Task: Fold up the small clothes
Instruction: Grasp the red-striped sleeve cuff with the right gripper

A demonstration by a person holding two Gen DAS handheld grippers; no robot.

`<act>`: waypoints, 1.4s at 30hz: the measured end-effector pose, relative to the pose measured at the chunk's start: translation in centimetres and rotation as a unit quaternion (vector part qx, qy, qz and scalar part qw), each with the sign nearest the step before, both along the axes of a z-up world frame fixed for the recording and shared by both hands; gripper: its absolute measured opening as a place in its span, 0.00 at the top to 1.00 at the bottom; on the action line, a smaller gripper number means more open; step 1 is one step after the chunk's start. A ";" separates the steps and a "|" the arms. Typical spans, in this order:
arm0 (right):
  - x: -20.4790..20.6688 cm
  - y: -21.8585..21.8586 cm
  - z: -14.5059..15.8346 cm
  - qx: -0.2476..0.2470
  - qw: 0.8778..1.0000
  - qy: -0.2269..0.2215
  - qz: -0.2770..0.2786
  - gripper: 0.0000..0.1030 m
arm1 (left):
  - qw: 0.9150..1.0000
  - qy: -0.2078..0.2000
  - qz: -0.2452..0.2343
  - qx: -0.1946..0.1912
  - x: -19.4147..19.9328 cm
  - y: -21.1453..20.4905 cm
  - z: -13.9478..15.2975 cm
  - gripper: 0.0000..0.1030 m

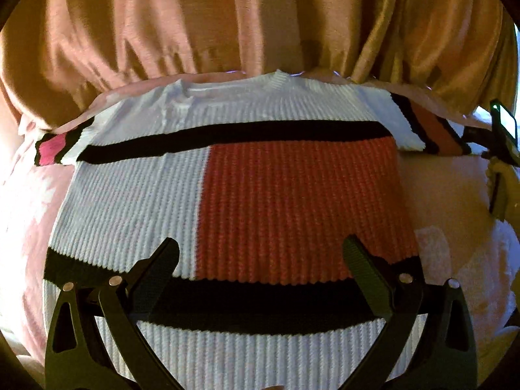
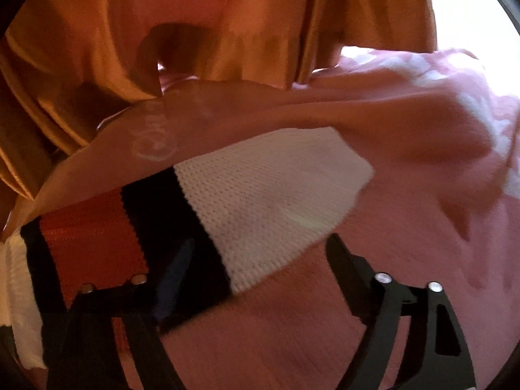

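Left jaws: spread wide, nothing between them; left gripper (image 1: 260, 256) hangs over the lower body of the sweater (image 1: 227, 195).
Right jaws: also spread wide, gripping nothing; right gripper (image 2: 260, 256) sits at the sweater's sleeve (image 2: 227, 214), left finger (image 2: 175, 269) over the sleeve's black band, right finger (image 2: 344, 260) over bare bedcover (image 2: 406, 195). Contact with the knit: can't tell.
Sweater position: flat on the pink bedcover (image 1: 448, 195), neckline at the far edge by the curtain (image 1: 227, 26), hem toward the camera.
Sweater pattern: white ribbed knit, two black horizontal stripes, orange-red block between them on the right half.
Left-wrist-only info: whole garment outline, both sleeves spread sideways; far-left cuff (image 1: 52, 154) shows pink and black. Other gripper visible at the right edge (image 1: 502, 136), near the right sleeve's end.
Right-wrist-only info: sleeve close up, banded white, black, orange, black, white; white end lies furthest from the sweater body. Faint round white print (image 2: 152, 146) on the bedcover just beyond the sleeve.
Background: orange-gold curtain (image 2: 195, 32) hangs behind the bed in both views; bright light at upper right of the right wrist view.
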State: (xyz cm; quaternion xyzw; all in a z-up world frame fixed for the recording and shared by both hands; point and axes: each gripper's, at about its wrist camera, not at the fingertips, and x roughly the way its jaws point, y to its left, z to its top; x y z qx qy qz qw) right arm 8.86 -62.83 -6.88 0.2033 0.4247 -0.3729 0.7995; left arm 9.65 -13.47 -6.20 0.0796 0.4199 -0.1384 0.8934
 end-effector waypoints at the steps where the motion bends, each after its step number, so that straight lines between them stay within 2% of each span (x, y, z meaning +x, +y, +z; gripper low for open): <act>1: 0.1 -0.1 -0.1 0.000 1.000 -0.003 0.000 0.32 | 1.000 0.001 0.000 0.001 0.1 -0.2 -0.1 0.04; 3: 0.3 -0.3 -0.3 -0.004 1.000 -0.008 0.000 0.33 | 1.000 0.003 -0.001 0.001 0.2 -0.5 -0.3 0.04; 6: 0.4 -0.4 -0.2 -0.012 1.000 -0.011 0.002 0.44 | 1.000 0.005 -0.002 0.000 0.3 -0.8 -0.5 0.04; 9: 0.5 -0.3 0.2 -0.022 1.000 -0.014 0.012 0.70 | 1.000 0.005 -0.005 0.003 0.3 -1.1 -0.7 0.04; 11: 0.5 -0.4 0.5 -0.016 0.999 -0.024 0.016 0.92 | 1.000 0.006 -0.005 0.002 0.3 -1.1 -0.7 0.04; 12: 0.4 -0.3 0.8 -0.012 0.999 -0.031 0.018 0.94 | 1.000 0.006 -0.005 0.001 0.3 -1.0 -0.7 0.04; 14: 0.4 0.1 1.5 -0.017 0.999 -0.041 0.023 0.95 | 1.000 0.005 -0.004 0.000 0.3 -1.0 -0.6 0.04; 17: 0.3 1.7 3.9 -0.025 0.996 -0.080 0.041 0.95 | 1.000 0.004 -0.002 -0.005 0.2 -0.5 -0.4 0.04; 21: 1.4 6.3 8.9 -0.024 0.984 -0.142 0.105 0.95 | 1.000 0.001 0.006 -0.014 0.1 1.0 0.3 0.04; 25: 4.4 13.7 13.3 -0.021 0.962 -0.182 0.200 0.95 | 1.000 -0.005 0.017 -0.026 -0.1 2.8 1.1 0.04; 29: 8.9 23.3 15.1 -0.004 0.934 -0.193 0.302 0.95 | 0.999 -0.011 0.031 -0.035 -0.3 5.0 1.9 0.04; 32: 11.9 28.8 14.1 0.009 0.918 -0.177 0.355 0.95 | 0.998 -0.014 0.045 -0.039 0.0 7.1 2.4 0.04; 35: 14.8 34.2 11.2 0.019 0.905 -0.142 0.400 0.95 | 0.997 -0.014 0.062 -0.045 0.6 9.5 2.7 0.04; 38: 16.9 38.8 7.1 0.038 0.894 -0.097 0.435 0.94 | 0.996 -0.012 0.078 -0.049 1.5 11.9 2.7 0.04; 39: 17.2 40.0 5.8 0.043 0.892 -0.083 0.443 0.94 | 0.995 -0.011 0.084 -0.052 2.0 12.9 2.6 0.04; 42: 17.4 41.5 2.9 0.033 0.891 -0.053 0.450 0.85 | 0.994 -0.008 0.096 -0.054 2.9 14.7 2.3 0.04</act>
